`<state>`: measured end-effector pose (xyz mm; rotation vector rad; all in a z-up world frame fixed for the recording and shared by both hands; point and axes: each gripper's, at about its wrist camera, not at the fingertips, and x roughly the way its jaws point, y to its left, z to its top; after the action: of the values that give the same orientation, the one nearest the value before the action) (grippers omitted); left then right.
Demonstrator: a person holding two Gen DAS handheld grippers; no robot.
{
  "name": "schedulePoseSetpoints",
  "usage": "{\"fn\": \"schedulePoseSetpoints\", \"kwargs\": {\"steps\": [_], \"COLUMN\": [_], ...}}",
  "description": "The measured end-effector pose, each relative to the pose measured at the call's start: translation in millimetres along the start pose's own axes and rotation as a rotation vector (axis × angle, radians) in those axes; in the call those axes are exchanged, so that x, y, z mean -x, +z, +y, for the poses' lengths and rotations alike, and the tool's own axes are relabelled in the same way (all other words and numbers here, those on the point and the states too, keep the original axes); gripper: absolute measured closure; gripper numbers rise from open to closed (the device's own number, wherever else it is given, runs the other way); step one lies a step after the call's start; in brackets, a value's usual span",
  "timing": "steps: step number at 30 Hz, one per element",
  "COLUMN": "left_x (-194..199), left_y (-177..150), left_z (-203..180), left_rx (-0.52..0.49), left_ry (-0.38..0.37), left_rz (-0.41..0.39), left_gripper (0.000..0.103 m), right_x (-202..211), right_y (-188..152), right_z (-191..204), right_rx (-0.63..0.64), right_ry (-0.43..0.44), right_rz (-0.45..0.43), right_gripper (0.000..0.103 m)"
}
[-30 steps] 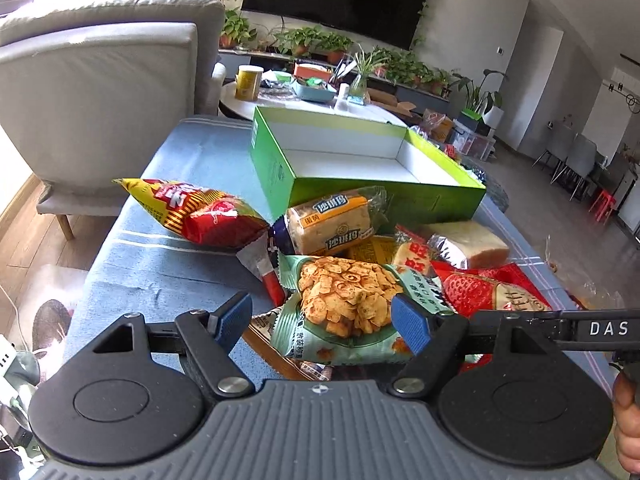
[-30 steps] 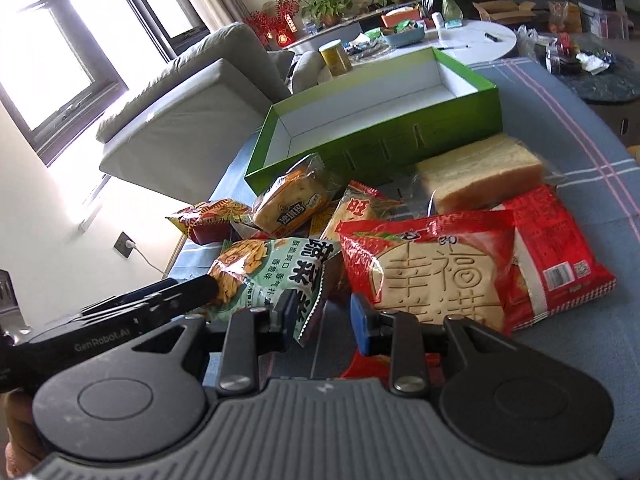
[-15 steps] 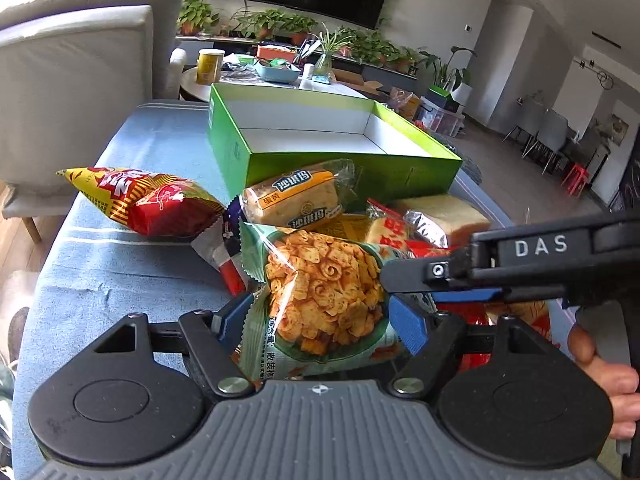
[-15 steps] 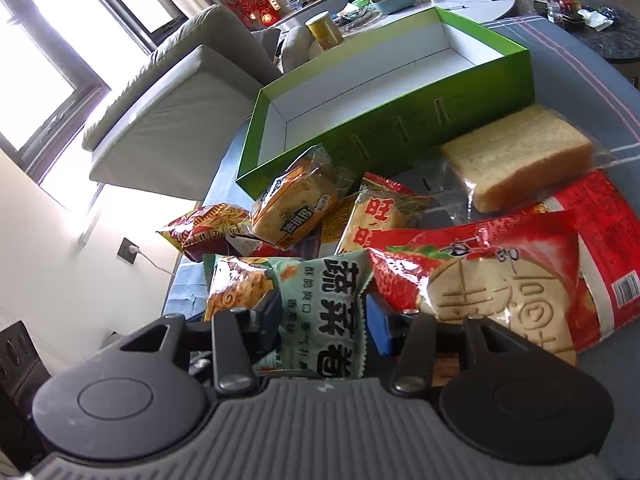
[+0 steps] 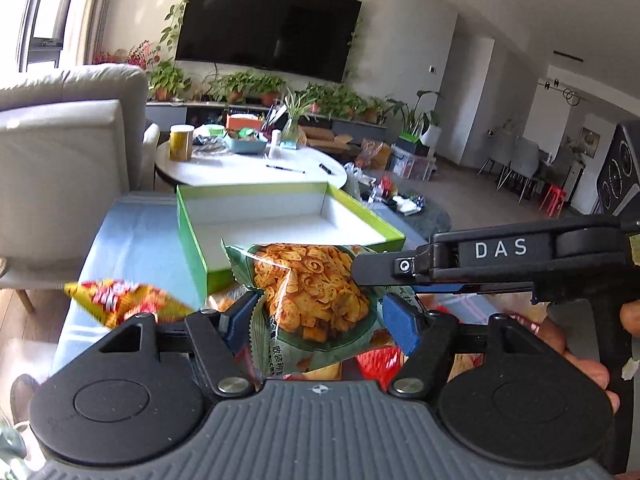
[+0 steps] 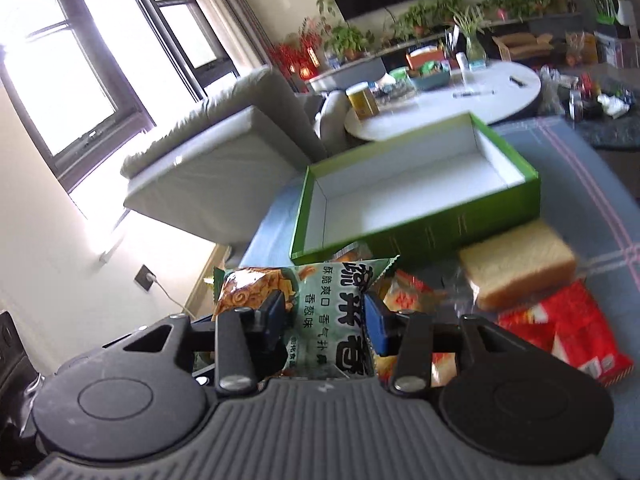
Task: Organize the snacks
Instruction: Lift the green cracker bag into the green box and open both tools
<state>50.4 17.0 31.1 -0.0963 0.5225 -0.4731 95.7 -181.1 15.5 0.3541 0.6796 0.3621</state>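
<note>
Both the left gripper (image 5: 320,316) and right gripper (image 6: 326,316) are pinching the crinkly green foil chip bag (image 5: 312,292) short of the open green cardboard box (image 5: 288,220), risking tearing it if they are pulling apart.

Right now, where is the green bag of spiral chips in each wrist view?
Left wrist: the green chip bag sits low centre, between the left gripper fingers, with the right gripper reaching in from the right.
Right wrist: the bag is low centre-left, between the right gripper fingers.
Shared landmark: the green box just behind it.
</note>
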Motion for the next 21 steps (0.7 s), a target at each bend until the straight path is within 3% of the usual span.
{"fn": "schedulePoseSetpoints", "kwargs": {"steps": [9, 21], "left_x": [-41, -129], "left_y": [53, 56], "left_z": [9, 44], "left_rx": [0.003, 0.088], "left_ry": [0.052, 0.088], "left_rz": [-0.053, 0.055], "left_gripper": [0.038, 0.038], "right_x": [-28, -104], "right_y": [59, 84], "right_z": [-2, -37], "right_rx": [0.093, 0.065], "right_ry": [0.032, 0.014], "right_rz": [-0.073, 0.003], "right_gripper": [0.018, 0.018]}}
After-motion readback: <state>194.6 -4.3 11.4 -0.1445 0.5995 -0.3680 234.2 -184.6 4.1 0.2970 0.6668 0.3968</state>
